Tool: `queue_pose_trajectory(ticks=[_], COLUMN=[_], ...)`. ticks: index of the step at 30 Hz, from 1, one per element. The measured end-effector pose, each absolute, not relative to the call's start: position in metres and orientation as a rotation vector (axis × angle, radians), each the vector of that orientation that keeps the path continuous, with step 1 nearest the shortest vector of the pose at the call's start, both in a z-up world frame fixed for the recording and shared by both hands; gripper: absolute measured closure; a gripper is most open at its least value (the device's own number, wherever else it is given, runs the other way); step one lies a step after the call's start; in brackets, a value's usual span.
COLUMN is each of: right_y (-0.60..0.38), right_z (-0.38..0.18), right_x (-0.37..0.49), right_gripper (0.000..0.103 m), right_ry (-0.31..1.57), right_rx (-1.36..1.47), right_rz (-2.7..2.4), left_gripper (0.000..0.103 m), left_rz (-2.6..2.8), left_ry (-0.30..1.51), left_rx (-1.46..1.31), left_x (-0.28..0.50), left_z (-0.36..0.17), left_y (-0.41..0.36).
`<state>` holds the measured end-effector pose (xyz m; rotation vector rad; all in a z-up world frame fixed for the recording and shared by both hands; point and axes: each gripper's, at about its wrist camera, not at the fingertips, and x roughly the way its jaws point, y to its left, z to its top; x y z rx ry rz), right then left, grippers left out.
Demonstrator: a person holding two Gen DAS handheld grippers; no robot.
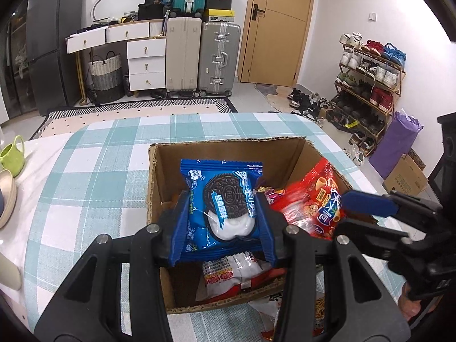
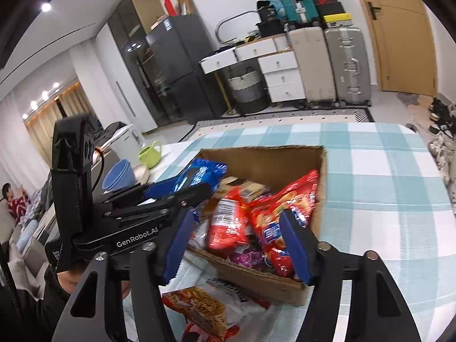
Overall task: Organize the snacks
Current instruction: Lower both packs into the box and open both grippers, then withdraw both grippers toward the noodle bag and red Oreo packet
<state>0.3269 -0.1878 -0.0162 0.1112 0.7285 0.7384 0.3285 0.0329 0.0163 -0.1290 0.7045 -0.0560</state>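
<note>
My left gripper (image 1: pixel 223 223) is shut on a blue Oreo pack (image 1: pixel 221 205) and holds it over the open cardboard box (image 1: pixel 228 149) on the checked tablecloth. The pack and the left gripper also show in the right wrist view (image 2: pixel 203 175), at the box's left side. My right gripper (image 2: pixel 238 245) is open and empty just above the box's near edge (image 2: pixel 256 276). In the box lie a large red snack bag (image 2: pixel 285 208), a smaller red pack (image 2: pixel 228 222) and a white pack (image 1: pixel 230 273). A noodle snack bag (image 2: pixel 199 310) lies on the table in front of the box.
A green cup (image 1: pixel 12 155) and stacked bowls (image 2: pixel 119 173) stand at the table's left. The table's far edge (image 1: pixel 199 115) drops to a rug. Suitcases, drawers and a shoe rack (image 1: pixel 367 85) stand beyond.
</note>
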Motion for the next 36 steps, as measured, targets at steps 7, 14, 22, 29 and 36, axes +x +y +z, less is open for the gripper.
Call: queue_pose_trajectory(ticks=[7,14,22,29,36], right_y=[-0.199,-0.217,-0.236,-0.241,-0.242], right_z=[-0.012,-0.013,-0.023,-0.030,-0.036], right_x=[0.318,0.306,0.291,0.271,0.246], right_gripper=[0.009,0.001,0.001,0.001,0.001], right_ry=[0.702,0.689,0.711,0.729,0.750], right_rx=[0.087,0.092,0.118,0.138,0.148], right_rz=[0.732,0.657,0.586,0.589,0.595], left_gripper=[0.043,0.010,0.001,0.001,0.001], left_rz=[-0.045,-0.023,-0.004,0.027,0.041], left_ry=[0.703,0.694,0.696,0.721,0.765], left_rx=[-0.099,-0.145,-0.169,-0.160,-0.205], left_x=[0.331,0.311,0.263,0.219,0.187], left_z=[0.018,0.029,0.033,0.027,0.011], left_y=[0.035,0.050,0.055,0.053,0.055])
